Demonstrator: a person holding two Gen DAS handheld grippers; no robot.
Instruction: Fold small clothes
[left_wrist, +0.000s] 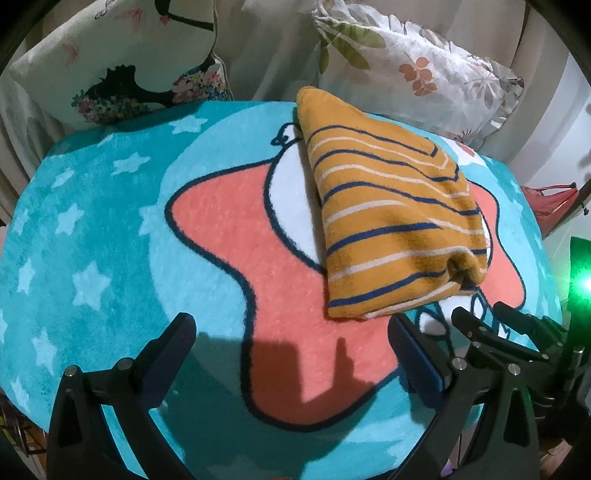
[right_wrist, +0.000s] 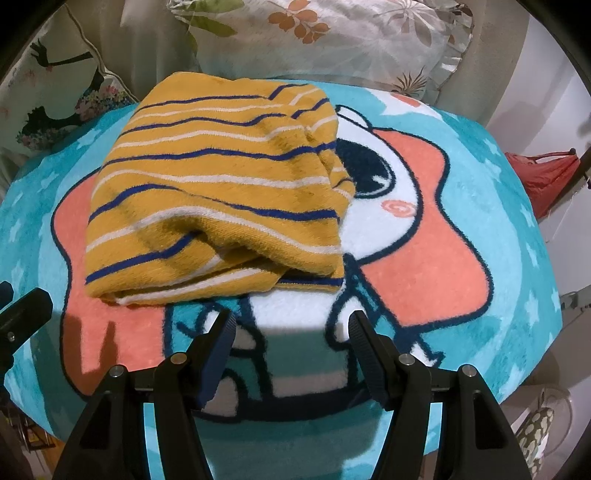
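A mustard-yellow garment with navy and white stripes (left_wrist: 391, 218) (right_wrist: 221, 199) lies folded into a thick bundle on a round teal rug with a cartoon star figure (left_wrist: 92, 229) (right_wrist: 517, 258). My left gripper (left_wrist: 291, 328) hangs open just in front of the bundle's near left corner, nothing between its fingers. My right gripper (right_wrist: 290, 325) is open too, hovering over the rug just in front of the bundle's near edge, apart from the cloth. In the left wrist view the right gripper (left_wrist: 480, 314) shows at the lower right.
Two printed cushions (left_wrist: 122, 66) (left_wrist: 417, 70) lean at the far edge of the rug against a pale curtain. A red bag (left_wrist: 550, 206) (right_wrist: 546, 177) hangs off to the right, beyond the rug's edge.
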